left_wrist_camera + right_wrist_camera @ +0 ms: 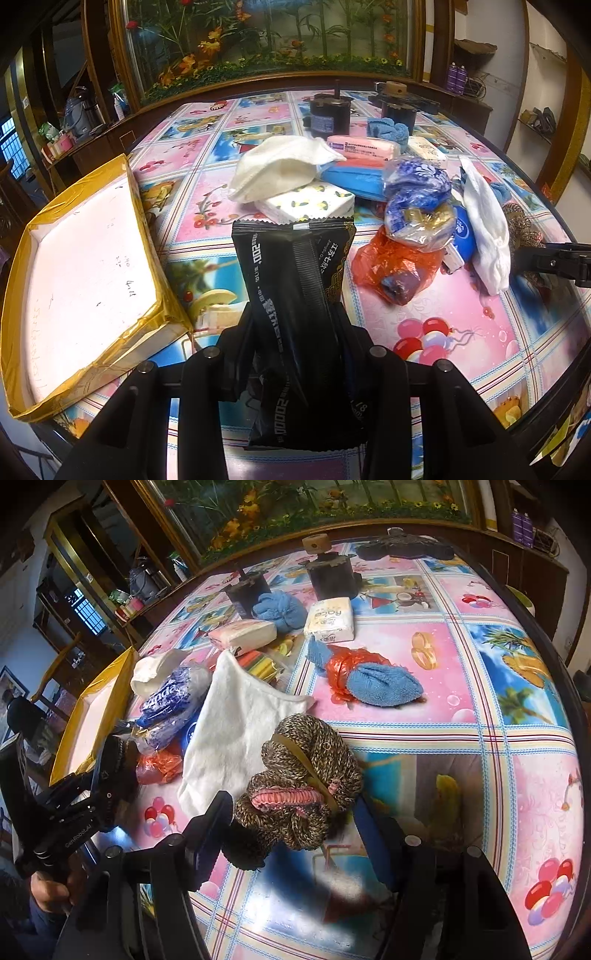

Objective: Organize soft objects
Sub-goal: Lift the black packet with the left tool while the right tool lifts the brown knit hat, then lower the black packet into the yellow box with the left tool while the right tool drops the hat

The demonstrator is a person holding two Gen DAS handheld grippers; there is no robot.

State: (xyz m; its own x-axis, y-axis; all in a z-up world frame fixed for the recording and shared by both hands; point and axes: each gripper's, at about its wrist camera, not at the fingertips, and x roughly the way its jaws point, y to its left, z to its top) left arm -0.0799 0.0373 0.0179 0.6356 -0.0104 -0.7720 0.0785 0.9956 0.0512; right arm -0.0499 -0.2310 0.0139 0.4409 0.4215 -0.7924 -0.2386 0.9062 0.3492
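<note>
L gripper (295,317) is clenched on a long black foil packet w/ white print (295,295), held upright above the colourful patterned tablecloth (461,332), just right of the white foam tray w/ yellow tape edging (88,266). R gripper (291,812) has jaws apart either side of a brown-speckled knitted bundle w/ pink trim & rubber band (306,775), which lies on the cloth touching a white fluffy towel (236,731); can't tell if the pads press it.

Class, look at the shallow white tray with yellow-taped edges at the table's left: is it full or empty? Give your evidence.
Empty, as far as shown. The shallow white tray with yellow-taped edges shows only a bare white floor with faint pen marks; its near end is cut off.
</note>
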